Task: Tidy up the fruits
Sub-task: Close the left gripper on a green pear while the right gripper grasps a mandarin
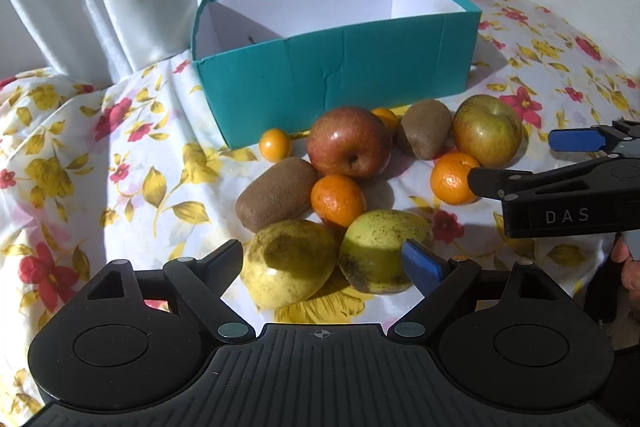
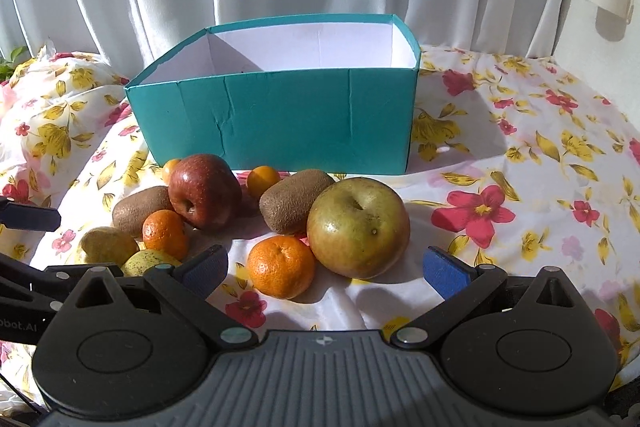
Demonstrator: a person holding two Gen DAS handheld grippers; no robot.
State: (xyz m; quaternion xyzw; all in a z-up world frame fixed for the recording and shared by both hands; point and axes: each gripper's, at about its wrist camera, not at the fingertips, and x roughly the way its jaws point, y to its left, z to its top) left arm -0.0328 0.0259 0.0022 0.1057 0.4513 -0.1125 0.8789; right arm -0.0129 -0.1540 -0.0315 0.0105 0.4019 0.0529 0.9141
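While every fruit lies loose on the flowered cloth [image 2: 500,163], the teal box [image 2: 288,115] stands behind them with nothing visible inside, its white interior split by a divider, so I judge the task to be at its very first pick.

The green apple [image 2: 358,227] is the biggest fruit and sits nearest the right gripper [image 2: 326,269], whose jaws are spread wide and hold nothing. The red apple [image 1: 350,143] stands in the middle of the pile, close to the box front. Two yellow pears [image 1: 288,263] lie side by side just ahead of the left gripper [image 1: 326,263], whose jaws are also apart and empty, one finger near each pear. Two kiwis follow: one [image 1: 276,199] to the left of the red apple, the other [image 1: 426,129] between the two apples. Two mandarins come next, one [image 1: 338,199] below the red apple, one [image 2: 280,267] touching or nearly touching the green apple. Smallest are two little orange fruits [image 1: 274,145] by the box wall.

The next move probably calls for the right gripper to advance and bracket the green apple across its widest part, then lift it over the box rim. The mandarin beside it could roll if nudged. The left gripper would need to centre on a single pear, since it now straddles the gap between both.
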